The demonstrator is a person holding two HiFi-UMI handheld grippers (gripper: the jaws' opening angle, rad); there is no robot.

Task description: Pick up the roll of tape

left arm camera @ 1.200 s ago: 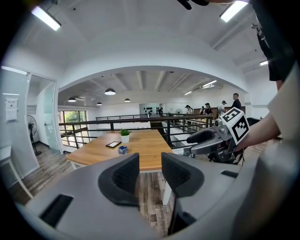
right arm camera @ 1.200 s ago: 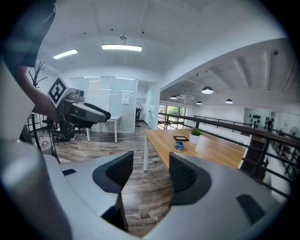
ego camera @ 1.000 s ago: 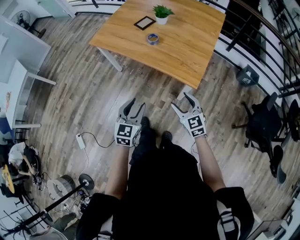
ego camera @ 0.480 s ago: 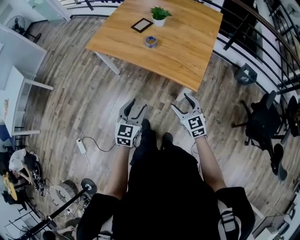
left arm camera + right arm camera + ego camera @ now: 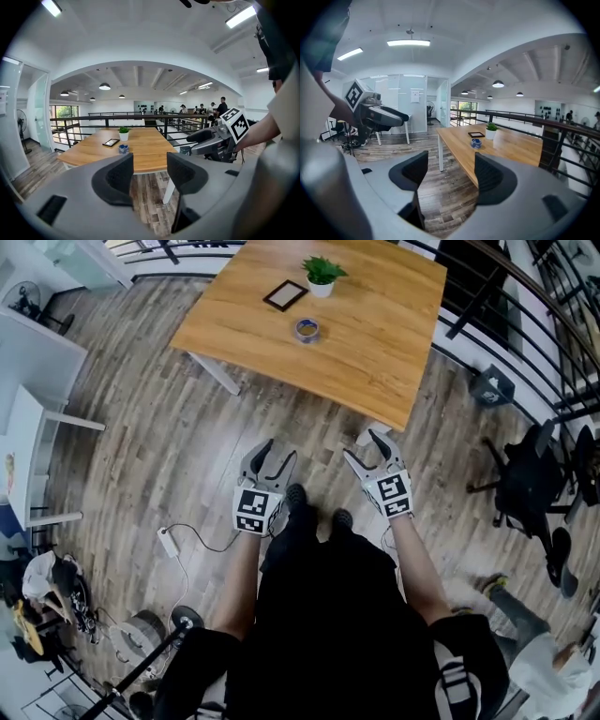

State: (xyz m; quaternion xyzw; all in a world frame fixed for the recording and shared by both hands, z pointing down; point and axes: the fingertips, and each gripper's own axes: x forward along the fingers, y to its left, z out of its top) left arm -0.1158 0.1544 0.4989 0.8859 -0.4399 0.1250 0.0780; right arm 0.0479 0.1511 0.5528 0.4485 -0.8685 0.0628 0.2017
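I hold both grippers out over the plank floor (image 5: 159, 442), side by side and a little apart. The left gripper (image 5: 278, 450) has just been opening its jaws. They now stand spread wide, with only floor showing between them. The right gripper (image 5: 361, 444) is spread wide too and has hold of nothing. Just ahead of the right gripper is the near corner of the wooden table (image 5: 375, 334). From there the table's near edge runs away ahead and to the left, past the left gripper, with a white table leg (image 5: 214, 360) under it. Left of the left gripper the boards lie open as far as a white desk (image 5: 37, 338), apart from a white adapter (image 5: 169, 540) with its cable lying on the floor beside and behind that gripper. To the right of the right gripper a black railing (image 5: 480, 304) closes off the side, and an office chair (image 5: 525, 488) stands in front of it, so there is less room there. The roll of tape (image 5: 307, 330) lies flat on the table top, well ahead of both grippers, set back from the near edge and touching nothing. Beyond it a dark picture frame (image 5: 286, 295) lies flat. Beside the frame a small white pot (image 5: 322, 284) stands upright, holding a green plant (image 5: 324, 266).
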